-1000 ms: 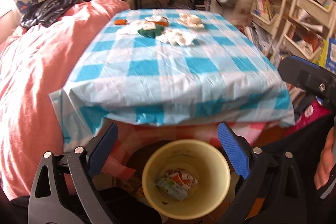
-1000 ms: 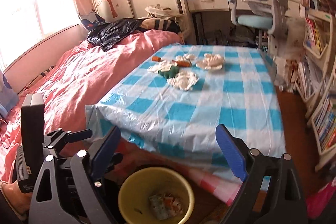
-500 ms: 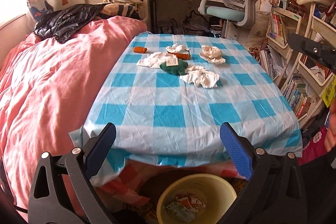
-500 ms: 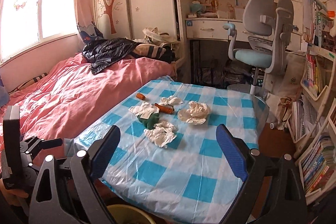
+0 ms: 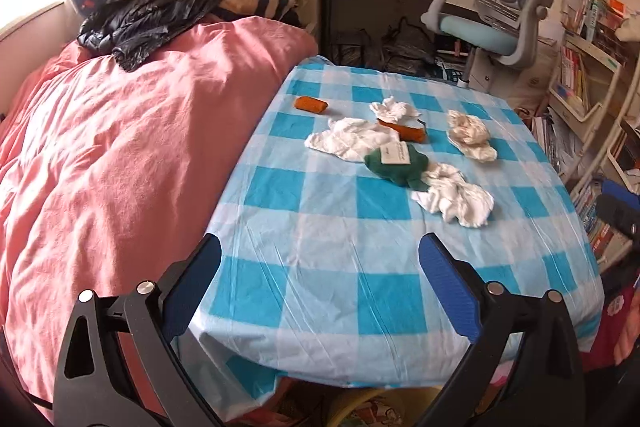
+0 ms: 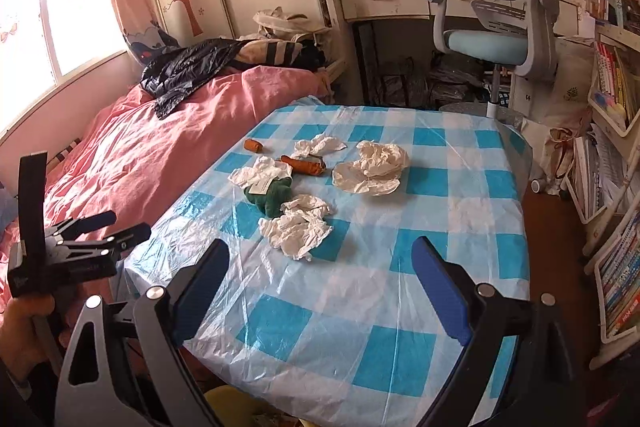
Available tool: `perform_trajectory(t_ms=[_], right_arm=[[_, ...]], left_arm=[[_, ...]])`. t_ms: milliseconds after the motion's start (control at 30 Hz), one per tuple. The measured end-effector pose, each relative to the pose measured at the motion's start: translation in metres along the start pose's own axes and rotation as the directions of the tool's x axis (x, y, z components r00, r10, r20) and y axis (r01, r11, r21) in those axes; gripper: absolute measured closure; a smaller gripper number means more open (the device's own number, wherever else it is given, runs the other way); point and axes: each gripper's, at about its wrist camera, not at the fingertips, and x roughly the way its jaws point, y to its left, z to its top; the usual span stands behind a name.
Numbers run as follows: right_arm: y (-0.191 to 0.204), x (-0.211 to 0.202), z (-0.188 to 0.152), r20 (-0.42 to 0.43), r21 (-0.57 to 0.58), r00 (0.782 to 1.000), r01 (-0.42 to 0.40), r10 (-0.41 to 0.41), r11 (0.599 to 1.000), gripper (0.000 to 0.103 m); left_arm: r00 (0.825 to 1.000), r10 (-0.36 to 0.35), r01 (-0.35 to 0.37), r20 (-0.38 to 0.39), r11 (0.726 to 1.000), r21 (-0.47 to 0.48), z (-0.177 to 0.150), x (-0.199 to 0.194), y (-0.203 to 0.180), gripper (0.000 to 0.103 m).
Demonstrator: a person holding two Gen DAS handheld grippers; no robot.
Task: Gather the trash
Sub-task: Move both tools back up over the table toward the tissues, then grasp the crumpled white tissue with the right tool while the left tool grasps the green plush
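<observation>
Left claw [image 5: 320,267] and right claw [image 6: 320,267] are both spread wide and empty above the worktop [image 5: 340,287] near edge. Crumpled tissues [image 6: 296,231] lie ahead, beside a green item [image 6: 270,197].

- The tablecloth [image 5: 320,283] is checked in bright blue, pale blue and white.
- Crumpled tissues [image 5: 454,195] are white; one wad [image 6: 374,167] looks creamier.
- A dark green piece [image 5: 394,167] carries a white label.
- Two orange pieces [image 5: 310,104].
- Pink-red bedspread [image 5: 120,155], black jacket [image 5: 148,23].
- Gripper pads [image 5: 448,287] are blue, perhaps ribbed.
</observation>
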Motion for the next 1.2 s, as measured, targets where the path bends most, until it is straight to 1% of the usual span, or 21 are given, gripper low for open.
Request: perform_trajectory(t_ms=[67,133,233,300,367,433,533,633,733,800,833,867,900,933,1033,1200], right_arm=[[0.005,0.012,0.003,-0.030,-0.023,0.999,-0.012,0.012,1.000,0.014],[0.010,0.022,0.005,-0.050,-0.043,0.999,-0.024,0.022,0.999,0.014],[0.016,0.040,0.007,-0.100,-0.075,0.995,-0.035,0.028,0.997,0.015],[0.018,0.054,0.008,-0.134,-0.090,0.991,-0.040,0.028,0.995,0.020],[0.017,0.065,0.009,-0.155,-0.101,0.988,-0.039,0.023,0.994,0.021],[0.016,0.078,0.011,-0.177,-0.106,0.984,-0.040,0.021,0.994,0.025],[0.015,0.096,0.014,-0.202,-0.111,0.979,-0.037,0.014,0.993,0.028],[0.014,0.115,0.015,-0.241,-0.113,0.970,-0.040,0.012,0.993,0.033],[0.013,0.133,0.011,-0.290,-0.116,0.957,-0.043,0.008,0.992,0.041],[0.010,0.142,0.008,-0.327,-0.109,0.945,-0.060,0.021,0.992,0.057],[0.007,0.142,0.007,-0.333,-0.091,0.942,-0.073,0.039,0.993,0.059],[0.005,0.140,0.008,-0.333,-0.076,0.941,-0.081,0.051,0.994,0.072],[0.002,0.137,0.009,-0.336,-0.064,0.940,-0.092,0.065,0.994,0.081],[0.000,0.134,0.010,-0.334,-0.059,0.940,-0.099,0.074,0.993,0.083],[-0.008,0.126,0.011,-0.329,-0.049,0.940,-0.108,0.086,0.993,0.090],[-0.030,0.121,0.014,-0.324,-0.018,0.944,-0.067,0.058,0.998,0.093]], left_arm=[[1.000,0.016,-0.016,-0.003,1.000,0.011,0.008,0.011,0.003,0.007],[1.000,0.022,-0.022,-0.012,1.000,0.000,0.012,0.020,0.006,0.007],[0.999,-0.004,0.003,-0.037,1.000,-0.029,0.017,0.034,0.004,0.007],[0.999,-0.024,0.024,-0.038,0.999,-0.023,0.020,0.038,-0.002,0.007],[0.999,-0.040,0.040,-0.030,0.999,0.001,0.025,0.041,-0.012,0.007],[0.999,-0.048,0.048,-0.025,0.999,0.015,0.030,0.048,-0.019,0.007],[0.998,-0.062,0.062,-0.032,0.998,0.007,0.037,0.058,-0.025,0.007],[0.997,-0.070,0.070,-0.043,0.998,-0.006,0.045,0.071,-0.027,0.008],[0.996,-0.079,0.079,-0.050,0.997,-0.014,0.053,0.085,-0.032,0.008],[0.995,-0.083,0.083,-0.056,0.997,-0.012,0.057,0.095,-0.036,0.008],[0.994,-0.085,0.085,-0.063,0.996,-0.010,0.060,0.101,-0.040,0.008],[0.994,-0.087,0.087,-0.067,0.996,-0.009,0.061,0.106,-0.043,0.008],[0.993,-0.090,0.090,-0.072,0.996,-0.006,0.063,0.110,-0.046,0.008],[0.993,-0.093,0.093,-0.079,0.996,0.002,0.065,0.116,-0.051,0.008],[0.992,-0.087,0.090,-0.094,0.996,0.029,0.068,0.128,-0.063,0.008],[0.990,-0.054,0.062,-0.132,0.996,0.059,0.071,0.148,-0.074,0.008]])
